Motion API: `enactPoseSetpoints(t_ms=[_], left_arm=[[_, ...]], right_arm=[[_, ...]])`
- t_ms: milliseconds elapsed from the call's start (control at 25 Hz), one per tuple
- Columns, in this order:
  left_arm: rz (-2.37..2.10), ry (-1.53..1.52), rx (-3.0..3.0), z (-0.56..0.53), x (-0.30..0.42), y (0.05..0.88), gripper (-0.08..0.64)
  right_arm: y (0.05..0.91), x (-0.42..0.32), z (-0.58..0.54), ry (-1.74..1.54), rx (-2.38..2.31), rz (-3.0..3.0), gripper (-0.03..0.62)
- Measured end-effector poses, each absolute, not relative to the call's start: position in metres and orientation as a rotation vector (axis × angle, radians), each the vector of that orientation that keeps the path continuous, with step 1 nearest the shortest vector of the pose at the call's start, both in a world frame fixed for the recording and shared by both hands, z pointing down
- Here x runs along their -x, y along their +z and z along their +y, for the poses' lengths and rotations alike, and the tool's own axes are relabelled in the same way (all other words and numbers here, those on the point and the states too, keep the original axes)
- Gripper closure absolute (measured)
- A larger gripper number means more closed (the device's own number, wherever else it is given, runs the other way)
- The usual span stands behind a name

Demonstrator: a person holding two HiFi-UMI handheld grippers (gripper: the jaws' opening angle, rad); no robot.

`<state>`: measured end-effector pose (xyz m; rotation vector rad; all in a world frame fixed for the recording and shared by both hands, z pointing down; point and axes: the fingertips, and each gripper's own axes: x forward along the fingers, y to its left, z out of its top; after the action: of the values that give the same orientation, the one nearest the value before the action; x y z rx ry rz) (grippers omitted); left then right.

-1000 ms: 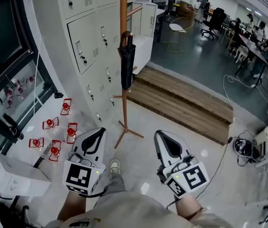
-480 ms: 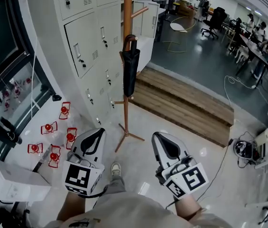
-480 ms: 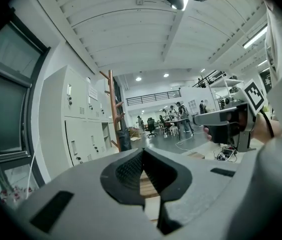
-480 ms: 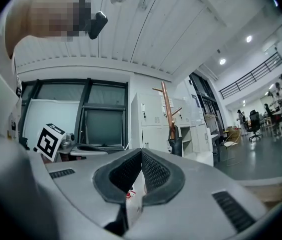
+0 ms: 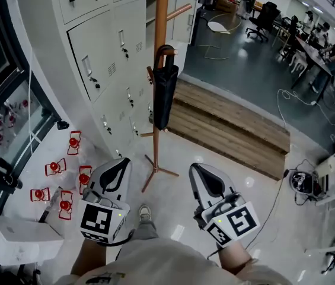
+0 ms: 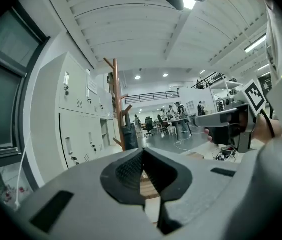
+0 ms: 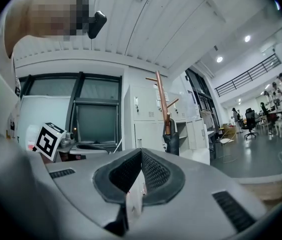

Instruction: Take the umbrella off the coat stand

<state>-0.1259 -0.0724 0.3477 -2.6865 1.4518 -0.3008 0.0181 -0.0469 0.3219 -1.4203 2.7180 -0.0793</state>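
Umbrella (image 5: 165, 94): black, folded, hangs upright against the coat stand (image 5: 160, 16), at 12 o'clock in the head view. Its crook handle is hooked at a peg on the wooden pole, though exactly which peg cannot be told. The tip points down, well above the stand's spread feet.

Left gripper (image 5: 122, 161) and right gripper (image 5: 197, 168): both level, side by side, aimed at the stand, well apart from the umbrella. Both pairs of jaws are clenched with nothing between them.

Judged step: approach, grasp not yet begun.
- The jaws of the grasping gripper need releasing before it arrives.
- Best hold is probably the firm shaft just below the crook; the loose canopy fabric is likely to slip between the pads.
- Lift straight up until the crook clears the peg, then draw away toward 6 o'clock.
- The stand looks light on thin legs; a sideways pull could tip it. The spare gripper could steady the pole.

Surroundings: pale glossy floor (image 5: 176, 192). White lockers (image 5: 105, 46) at 11 o'clock, close behind the stand. Wooden step (image 5: 232, 126) at 1 o'clock. Small red objects (image 5: 66, 190) on the floor at 9 o'clock, and a white box (image 5: 19, 239) at 8 o'clock. Cables (image 5: 302, 184) at 3 o'clock. Far off at 2 o'clock, people sit at desks (image 5: 315, 37).
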Motion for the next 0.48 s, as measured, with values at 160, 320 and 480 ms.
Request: enactPoseSetpoints(t_ms=[160, 320, 480], left_arm=[[1.434, -0.297, 2.699, -0.108, 0.139, 0.345, 0.552], [1.423, -0.298, 2.713, -0.143, 0.154, 0.341, 0.552], [1.380, -0.289, 2.718, -0.178, 0.165, 0.331, 0.552]], right_arm=[[0.315, -0.006, -0.079, -0.069, 1.418, 2.691, 0.584], [0.308, 0.009, -0.111, -0.049, 1.429, 2.686, 0.584], [0.302, 0.022, -0.142, -0.042, 1.448, 2.673, 0.584]])
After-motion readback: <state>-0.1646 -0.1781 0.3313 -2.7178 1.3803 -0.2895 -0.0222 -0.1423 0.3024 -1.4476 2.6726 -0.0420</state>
